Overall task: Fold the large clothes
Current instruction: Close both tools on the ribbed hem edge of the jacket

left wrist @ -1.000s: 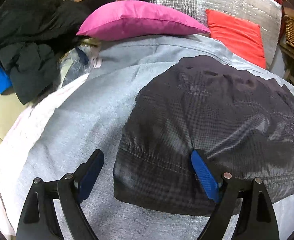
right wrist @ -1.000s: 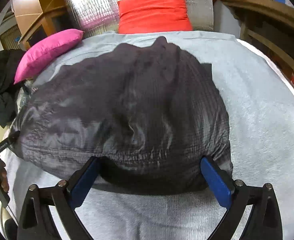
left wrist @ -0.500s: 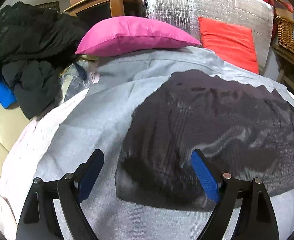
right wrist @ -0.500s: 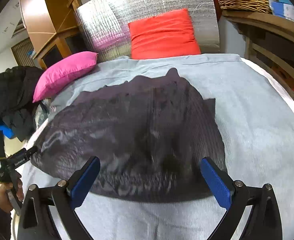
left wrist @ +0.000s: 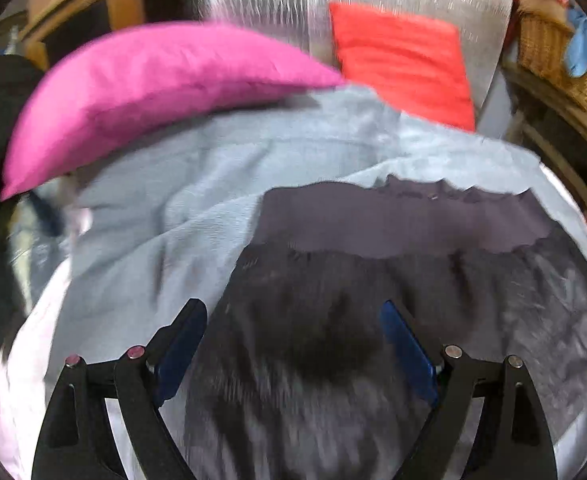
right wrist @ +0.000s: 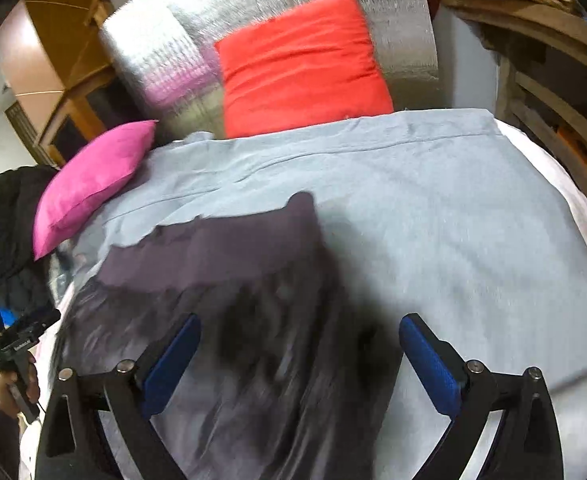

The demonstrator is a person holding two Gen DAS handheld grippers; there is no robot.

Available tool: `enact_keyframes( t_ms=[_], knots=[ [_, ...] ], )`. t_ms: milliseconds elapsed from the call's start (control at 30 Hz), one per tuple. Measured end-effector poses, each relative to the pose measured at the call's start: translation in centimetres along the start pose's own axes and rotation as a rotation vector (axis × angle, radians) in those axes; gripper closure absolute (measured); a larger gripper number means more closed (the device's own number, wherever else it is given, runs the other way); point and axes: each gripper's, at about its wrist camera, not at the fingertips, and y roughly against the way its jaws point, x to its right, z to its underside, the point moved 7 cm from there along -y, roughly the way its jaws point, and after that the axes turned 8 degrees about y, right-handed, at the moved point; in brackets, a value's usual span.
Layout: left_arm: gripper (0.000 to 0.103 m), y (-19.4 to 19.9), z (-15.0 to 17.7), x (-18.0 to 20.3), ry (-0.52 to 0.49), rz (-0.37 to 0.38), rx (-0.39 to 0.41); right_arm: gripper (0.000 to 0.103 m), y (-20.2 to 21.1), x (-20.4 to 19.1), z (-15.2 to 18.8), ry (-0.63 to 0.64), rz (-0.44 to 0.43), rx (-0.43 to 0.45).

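A dark checked garment [left wrist: 373,300] lies on the light blue-grey bed cover [left wrist: 165,240], with a smoother purple-grey band [left wrist: 397,220] along its far edge. It also shows in the right wrist view [right wrist: 233,320]. My left gripper [left wrist: 293,344] is open, its blue pads over the garment's near left part. My right gripper [right wrist: 299,356] is open over the garment's near right part. Neither holds cloth. The left gripper's handle and hand [right wrist: 17,352] show at the left of the right wrist view. Both views are blurred.
A pink pillow [left wrist: 153,84] and a red pillow [left wrist: 405,60] lie at the bed's head against a silver padded board [right wrist: 253,12]. Dark clothes [right wrist: 1,220] are piled at the left. Wicker baskets on wooden shelves [left wrist: 565,52] stand at the right.
Both grippers have moved forward over the garment toward the bed's head. The garment now shows a smooth purple-grey band at its far edge. Both grippers stay open.
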Motion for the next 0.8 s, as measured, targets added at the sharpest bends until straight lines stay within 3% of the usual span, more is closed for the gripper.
enact_keyframes(
  t_ms=[33,100,300,367,400,433,467,533,633,700,800],
  knots=[
    [0.014,-1.1,-0.5,-0.1,0.001,-0.012,-0.017,0.020,-0.8,0.2,-0.6,0.000,-0.004,-0.013],
    [0.014,-2.8,-1.5,-0.4,-0.002,-0.029,-0.030,0.021,-3.3,0.2,-1.7,0.019,-0.027,-0.061],
    [0.014,-5.6,-2.3,0.0,-0.004,0.034,-0.102,0.021,-8.6,-0.4,-3.0,0.102,-0.006,-0.145],
    [0.016,-6.3,-2.7,0.1,-0.001,0.034,-0.098,0.026,-9.5,-0.7,-3.0,0.099,-0.046,-0.151],
    [0.024,-6.6,-2.9,0.1,0.006,0.040,-0.091,0.045,-9.7,-0.9,-2.9,0.102,-0.057,-0.157],
    [0.057,-6.9,-3.2,0.0,0.015,0.029,-0.095,0.069,-10.1,-1.1,-2.7,0.116,-0.045,-0.183],
    [0.103,-7.3,-3.3,-0.6,0.034,-0.001,-0.107,0.078,-10.4,-0.9,-2.6,0.142,0.011,-0.204],
    [0.100,-7.7,-3.7,-1.4,0.074,0.010,-0.100,0.086,-10.0,-0.8,-2.9,0.160,0.030,-0.195],
    [0.100,-9.1,-2.9,-2.7,0.101,-0.064,-0.097,0.087,-8.2,-0.7,-4.3,0.179,0.084,-0.113],
    [0.100,-9.8,-2.5,-3.8,0.158,-0.079,-0.098,0.088,-9.1,1.1,-4.1,0.126,0.139,-0.110],
    [0.100,-9.8,-2.6,-4.1,0.175,-0.093,-0.096,0.088,-11.1,2.4,-2.5,0.046,0.145,-0.124]
  ],
)
